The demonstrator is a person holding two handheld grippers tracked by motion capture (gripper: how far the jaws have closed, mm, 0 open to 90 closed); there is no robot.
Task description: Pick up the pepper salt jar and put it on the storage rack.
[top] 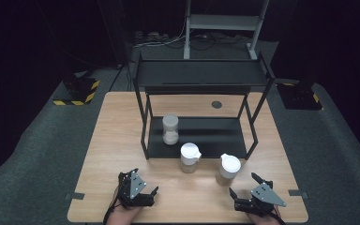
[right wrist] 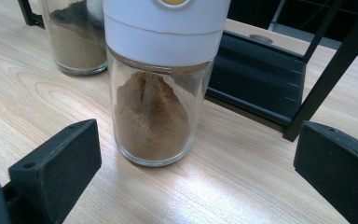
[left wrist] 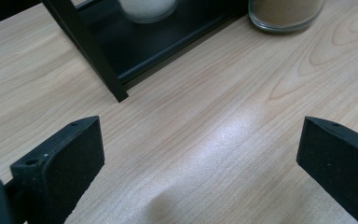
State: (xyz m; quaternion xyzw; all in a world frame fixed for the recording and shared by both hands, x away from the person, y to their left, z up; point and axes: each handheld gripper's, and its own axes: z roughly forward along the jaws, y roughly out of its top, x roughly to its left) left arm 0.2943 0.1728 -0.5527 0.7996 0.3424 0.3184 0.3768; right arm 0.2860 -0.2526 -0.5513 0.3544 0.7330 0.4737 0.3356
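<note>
Right gripper view: right gripper (right wrist: 196, 172) fingers wide, brown-powder spice jar (right wrist: 156, 107) (white lid) standing at 12 o'clock, untouched. Left gripper (left wrist: 200, 163) fingers wide over bare table (left wrist: 205, 135).

Probably a lab: wooden table (top: 122, 140) on dark carpet, hazard-striped bases (top: 77, 91).

The worktop (top: 122, 140) is pale wood with a visible grain and a smooth, faintly glossy finish. The rack (top: 201, 77) looks like matt black metal. The nearest jar (right wrist: 156, 112) is clear, shiny glass holding a rough brown powder, topped by a smooth white plastic lid (right wrist: 165, 28). The right gripper's fingers (right wrist: 58, 163) are matt black with a slightly grainy, rubbery-looking surface.
</note>
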